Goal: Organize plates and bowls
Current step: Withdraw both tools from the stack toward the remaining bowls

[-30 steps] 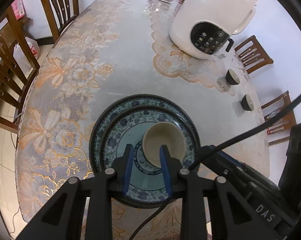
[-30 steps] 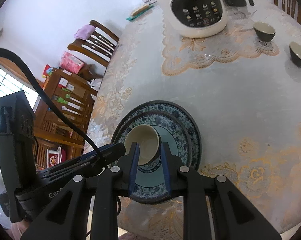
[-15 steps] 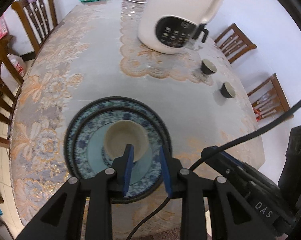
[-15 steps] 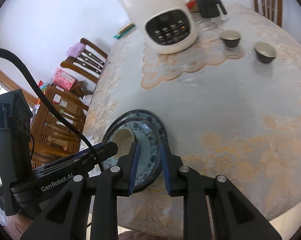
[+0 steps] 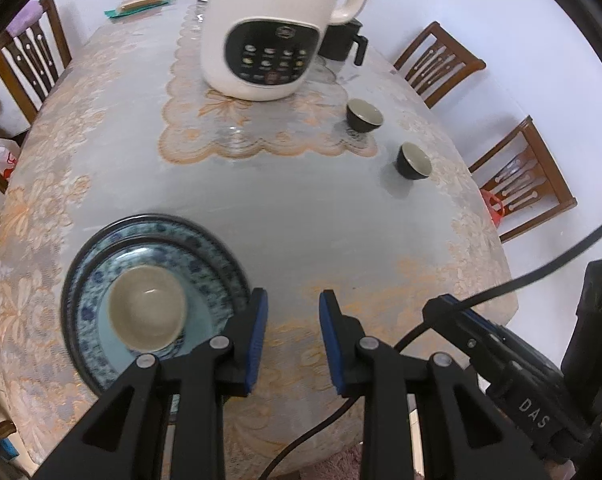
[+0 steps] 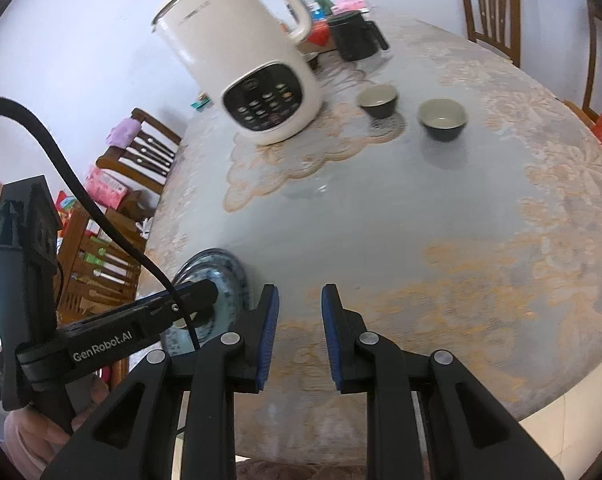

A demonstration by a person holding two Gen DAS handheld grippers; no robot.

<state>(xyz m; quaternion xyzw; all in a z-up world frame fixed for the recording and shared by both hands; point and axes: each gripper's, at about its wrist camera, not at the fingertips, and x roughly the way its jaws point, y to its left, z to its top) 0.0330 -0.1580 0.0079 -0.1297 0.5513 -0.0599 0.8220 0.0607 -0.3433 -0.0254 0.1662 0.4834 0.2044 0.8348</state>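
Both grippers, left [image 5: 292,328] and right [image 6: 300,332], hover empty with jaws narrowly parted above the lace-covered table [image 5: 301,216], where two dark glazed ceramic bowls [image 6: 442,119], likely brittle and slick, invite rim grips.

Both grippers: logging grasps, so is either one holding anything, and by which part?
Nothing is held: the left gripper and right gripper have only bare tablecloth between their fingers.

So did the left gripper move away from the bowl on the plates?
Yes. The left gripper shifted right of the beige bowl on the blue patterned plates.
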